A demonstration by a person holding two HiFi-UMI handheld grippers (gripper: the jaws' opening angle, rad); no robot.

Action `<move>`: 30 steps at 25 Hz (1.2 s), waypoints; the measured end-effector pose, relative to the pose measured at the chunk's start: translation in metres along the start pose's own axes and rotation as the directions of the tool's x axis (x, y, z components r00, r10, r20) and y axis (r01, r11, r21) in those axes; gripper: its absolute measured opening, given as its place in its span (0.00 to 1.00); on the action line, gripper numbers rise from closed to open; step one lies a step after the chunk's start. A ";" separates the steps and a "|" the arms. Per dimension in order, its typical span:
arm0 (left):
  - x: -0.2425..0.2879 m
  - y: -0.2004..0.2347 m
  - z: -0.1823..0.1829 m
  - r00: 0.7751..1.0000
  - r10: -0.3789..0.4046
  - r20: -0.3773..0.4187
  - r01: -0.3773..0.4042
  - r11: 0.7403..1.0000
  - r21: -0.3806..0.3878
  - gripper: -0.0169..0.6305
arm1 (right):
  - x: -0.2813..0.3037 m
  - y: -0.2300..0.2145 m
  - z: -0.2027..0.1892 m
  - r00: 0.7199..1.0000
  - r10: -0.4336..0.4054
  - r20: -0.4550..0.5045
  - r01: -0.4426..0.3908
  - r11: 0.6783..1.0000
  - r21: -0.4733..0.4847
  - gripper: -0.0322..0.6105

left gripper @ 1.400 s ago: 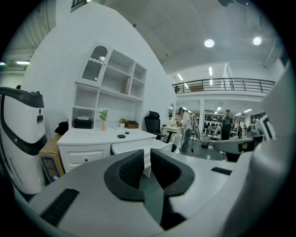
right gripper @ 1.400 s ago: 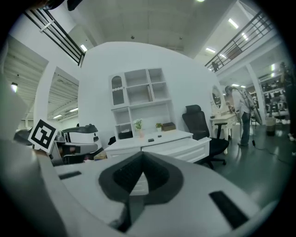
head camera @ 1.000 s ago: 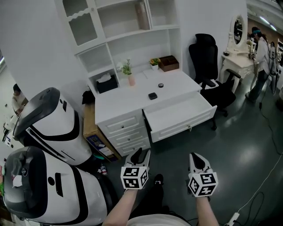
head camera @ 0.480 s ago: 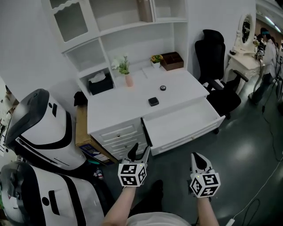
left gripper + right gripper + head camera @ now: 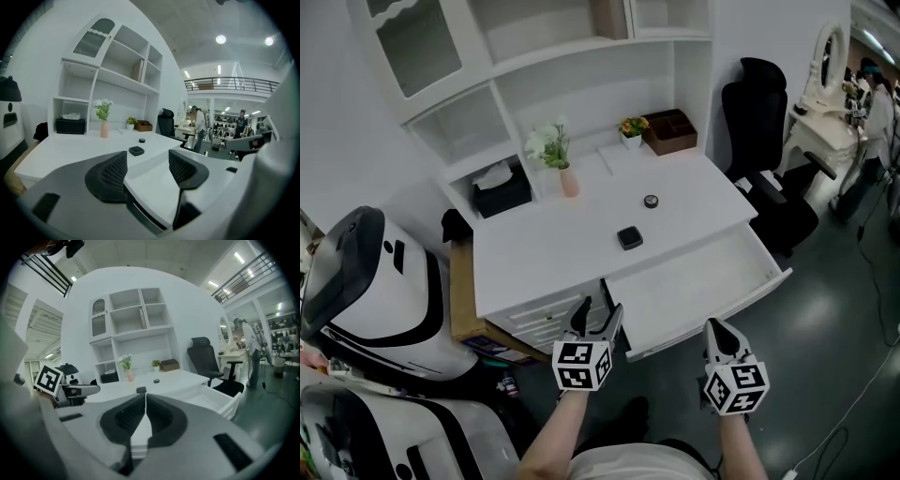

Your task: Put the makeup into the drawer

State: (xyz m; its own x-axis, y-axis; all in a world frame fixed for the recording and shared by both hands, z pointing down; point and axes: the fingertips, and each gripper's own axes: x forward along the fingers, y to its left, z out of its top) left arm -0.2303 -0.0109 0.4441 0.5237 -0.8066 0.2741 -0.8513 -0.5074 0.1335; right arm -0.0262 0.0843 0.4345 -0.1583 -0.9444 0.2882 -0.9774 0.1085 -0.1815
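Note:
Two makeup pieces lie on the white desk [image 5: 544,253]: a black square compact [image 5: 629,237] and, further back, a small round black case [image 5: 651,201]. The drawer [image 5: 698,279] under the desktop's right half is pulled out and looks bare inside. My left gripper [image 5: 597,319] hovers in front of the desk edge, short of the compact [image 5: 136,150]; it is open, its jaws have just been opening, and nothing is between them. My right gripper [image 5: 719,330] hangs before the drawer front, shut and empty. In the right gripper view the compact [image 5: 141,389] lies beyond the closed jaws.
A black office chair [image 5: 764,103] stands right of the desk. Two large white robot shells [image 5: 366,291] crowd the left side. A tissue box [image 5: 502,192], a flower vase [image 5: 567,178] and a brown box [image 5: 670,131] line the desk's back. A white vanity [image 5: 830,112] stands far right.
Both grippers and the head have come closer to the desk, which now fills more of the view. The left jaws stand wider apart than before; the right jaws stay shut.

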 end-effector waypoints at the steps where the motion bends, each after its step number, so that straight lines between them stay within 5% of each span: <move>1: 0.006 0.004 0.002 1.000 -0.001 -0.002 0.001 1.000 0.000 0.45 | 0.007 0.000 0.001 1.000 0.000 -0.003 0.000 1.000 0.003 0.05; 17: 0.087 0.017 0.009 0.998 0.032 -0.049 -0.031 0.999 0.029 0.50 | 0.072 -0.034 0.029 1.000 0.019 0.004 -0.019 1.000 0.010 0.05; 30: 0.155 0.012 0.012 0.973 0.207 -0.106 -0.207 0.978 0.014 0.53 | 0.148 -0.085 0.054 0.973 0.223 -0.055 -0.224 0.975 -0.008 0.05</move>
State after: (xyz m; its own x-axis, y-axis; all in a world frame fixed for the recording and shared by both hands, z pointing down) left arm -0.1589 -0.1458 0.4769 0.3298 -0.8573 0.3953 -0.9406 -0.3340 0.0603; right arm 0.0407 -0.0817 0.4415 -0.3799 -0.8778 0.2917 -0.9182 0.3197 -0.2339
